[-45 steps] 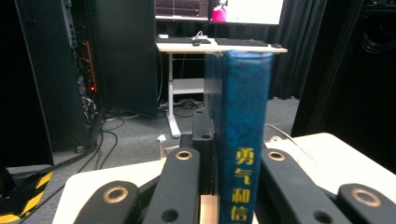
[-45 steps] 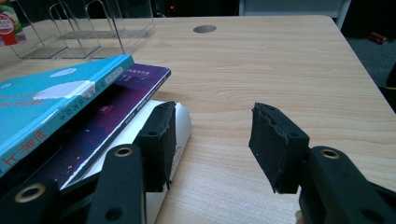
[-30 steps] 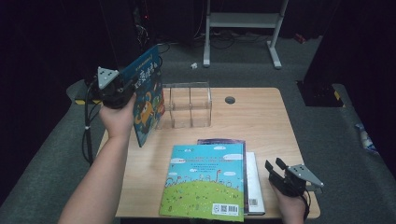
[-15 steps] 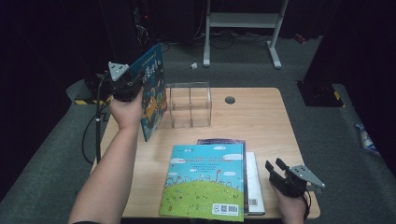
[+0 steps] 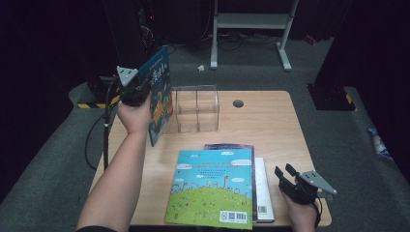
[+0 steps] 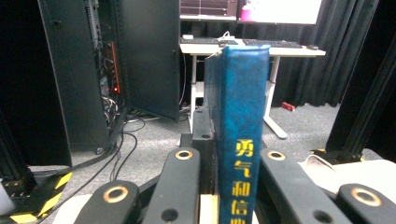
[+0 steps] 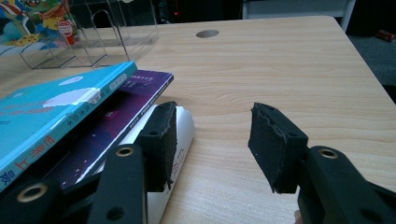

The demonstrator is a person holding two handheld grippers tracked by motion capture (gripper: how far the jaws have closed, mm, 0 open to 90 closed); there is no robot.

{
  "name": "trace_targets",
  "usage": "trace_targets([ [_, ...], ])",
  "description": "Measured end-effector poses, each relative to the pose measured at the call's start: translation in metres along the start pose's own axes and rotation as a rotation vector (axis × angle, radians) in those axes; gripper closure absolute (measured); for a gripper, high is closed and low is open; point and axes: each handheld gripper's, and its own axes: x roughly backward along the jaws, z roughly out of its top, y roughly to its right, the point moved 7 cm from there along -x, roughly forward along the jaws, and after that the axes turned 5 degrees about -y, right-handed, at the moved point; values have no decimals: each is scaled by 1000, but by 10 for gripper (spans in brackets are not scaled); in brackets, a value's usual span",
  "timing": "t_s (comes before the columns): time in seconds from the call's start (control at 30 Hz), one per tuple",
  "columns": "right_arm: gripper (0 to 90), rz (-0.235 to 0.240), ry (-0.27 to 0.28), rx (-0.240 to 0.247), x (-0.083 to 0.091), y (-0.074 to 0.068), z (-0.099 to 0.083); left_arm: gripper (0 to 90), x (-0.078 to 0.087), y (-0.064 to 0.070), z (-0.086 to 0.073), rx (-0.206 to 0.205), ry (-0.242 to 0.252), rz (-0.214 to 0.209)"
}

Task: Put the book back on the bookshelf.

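At about 5 o'clock on the light wooden table (image 5: 270, 121), nearest the person, the right gripper (image 5: 286, 174) rests with its jaws apart and empty, just beside the white book (image 7: 180, 135) at the bottom of a flat stack. On that lie a dark purple book (image 7: 133, 100) and, topmost, a large turquoise picture book with a green meadow cover (image 5: 212, 186), around 6 o'clock. This gripper is best left parked, clear of the stack.

Farther off, at about 10 o'clock, the left gripper (image 5: 140, 89) is clamped on the spine of a blue hardback picture book with yellow characters (image 6: 240, 121), held upright in the air above the table's left edge, its lower corner near the tabletop. Just beside it toward 11 o'clock stands the clear acrylic divided book rack (image 5: 196, 108).

The step in hand appears to be standing this book in the rack. To do it well, keep the spine vertical and the covers parallel to the dividers, carry it over the leftmost slot, lower the bottom edge straight down, and let go only once it is seated; a tilted entry could nudge the light rack across the table.
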Motion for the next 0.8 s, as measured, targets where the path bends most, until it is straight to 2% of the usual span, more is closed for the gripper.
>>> trace_targets([
  [0.27,511,5,-1,8,-1,-3,0,830,-1,-1,-8,19,10,-2],
  [0.47,511,6,-1,8,0,-3,0,821,7,4,-13,-9,-9,-27],
  [0.6,511,6,0,6,0,-3,0,819,16,8,-19,-39,-25,-29],
  [0.8,511,8,0,13,0,-6,1,818,30,7,-32,-37,-29,-32],
])
